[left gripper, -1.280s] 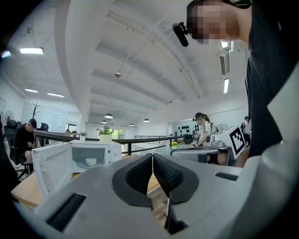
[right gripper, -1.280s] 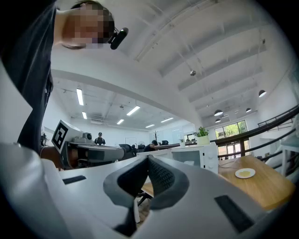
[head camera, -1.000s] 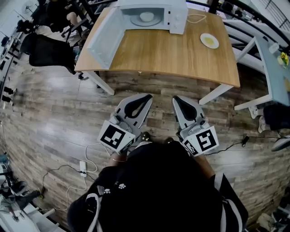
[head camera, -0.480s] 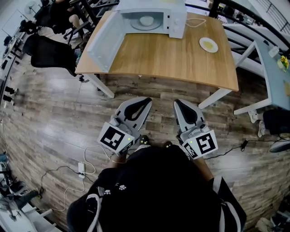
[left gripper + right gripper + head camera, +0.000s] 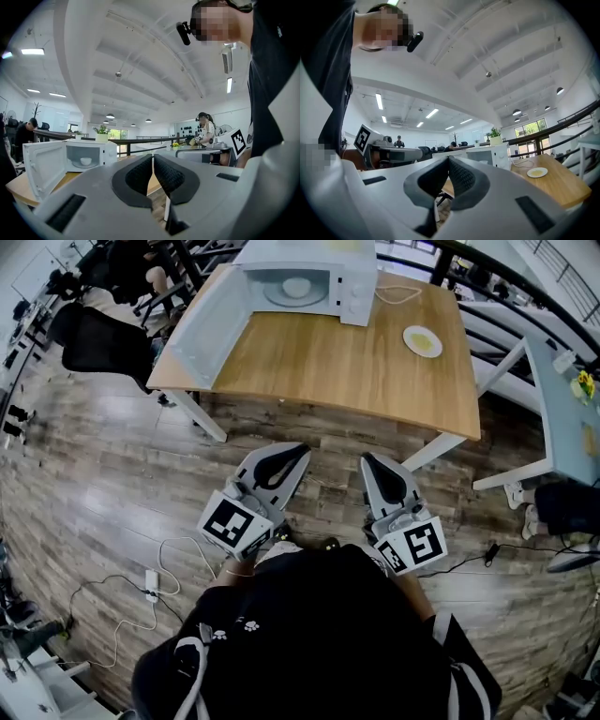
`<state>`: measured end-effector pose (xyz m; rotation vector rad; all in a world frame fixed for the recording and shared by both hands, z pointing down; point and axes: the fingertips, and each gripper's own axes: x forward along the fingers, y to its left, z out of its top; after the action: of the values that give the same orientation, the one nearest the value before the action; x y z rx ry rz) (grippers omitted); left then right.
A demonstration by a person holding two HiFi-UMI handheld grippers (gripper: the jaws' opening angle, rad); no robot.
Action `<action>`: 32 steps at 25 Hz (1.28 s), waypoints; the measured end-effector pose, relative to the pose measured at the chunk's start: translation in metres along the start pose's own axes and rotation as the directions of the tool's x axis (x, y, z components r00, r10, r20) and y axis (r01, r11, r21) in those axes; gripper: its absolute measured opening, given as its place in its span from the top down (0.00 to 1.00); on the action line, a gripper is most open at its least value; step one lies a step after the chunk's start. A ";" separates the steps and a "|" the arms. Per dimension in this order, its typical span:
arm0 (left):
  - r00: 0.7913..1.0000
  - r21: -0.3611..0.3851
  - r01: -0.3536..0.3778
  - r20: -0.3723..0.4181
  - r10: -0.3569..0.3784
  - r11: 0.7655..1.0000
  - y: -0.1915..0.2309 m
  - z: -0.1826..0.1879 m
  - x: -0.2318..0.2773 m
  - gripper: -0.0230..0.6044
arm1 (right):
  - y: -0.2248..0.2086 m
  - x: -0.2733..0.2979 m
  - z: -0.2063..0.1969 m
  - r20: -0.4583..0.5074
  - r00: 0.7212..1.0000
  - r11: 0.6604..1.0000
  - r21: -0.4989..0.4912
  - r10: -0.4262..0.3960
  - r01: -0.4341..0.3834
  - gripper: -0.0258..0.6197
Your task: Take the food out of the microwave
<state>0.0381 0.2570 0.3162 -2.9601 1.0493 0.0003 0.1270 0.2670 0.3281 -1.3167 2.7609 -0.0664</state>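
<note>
Floor (image 5: 112,474) of wood planks between the person and the worktop (image 5: 356,371), with white cable (image 5: 173,563) looped at lower left and a black chair (image 5: 98,343) beside the worktop's left end. White microwave (image 5: 352,277) at the worktop's far edge, with its door (image 5: 202,329) swung wide to the left. Left gripper (image 5: 298,450) and right gripper (image 5: 368,459) held level, side by side over the floor, short of the worktop, with the fingers of both pressed together and nothing between them. White bowl (image 5: 295,285) on the turntable inside the microwave. Small plate (image 5: 422,340) with yellow food on the worktop, right of the microwave.
</note>
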 end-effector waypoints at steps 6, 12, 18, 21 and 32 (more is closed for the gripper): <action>0.999 0.001 -0.031 -0.010 0.031 1.000 -0.013 -0.002 0.008 0.93 | -0.015 -0.011 -0.003 -0.006 0.999 0.999 -0.007 0.036 -0.036 0.95; 0.997 -0.004 -0.074 -0.037 0.074 0.997 -0.016 -0.006 -0.005 0.93 | -0.010 -0.009 -0.010 -0.007 0.997 0.997 0.013 0.071 -0.071 0.91; 0.995 -0.011 -0.092 -0.047 0.092 0.996 -0.006 -0.007 -0.007 0.93 | -0.012 0.000 -0.010 -0.007 0.997 0.997 0.020 0.077 -0.077 0.84; 0.995 -0.020 -0.086 -0.046 0.085 0.996 0.003 -0.008 0.000 0.92 | -0.018 0.006 -0.011 -0.013 0.998 0.998 0.018 0.067 -0.067 0.82; 0.999 -0.036 -0.030 -0.028 0.029 0.999 0.079 -0.009 0.046 0.82 | -0.059 0.070 -0.009 -0.034 0.999 1.000 -0.014 0.003 -0.004 0.80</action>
<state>0.0240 0.1666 0.3252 -2.9851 1.1079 -0.0215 0.1282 0.1758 0.3380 -1.3262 2.7971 -0.0695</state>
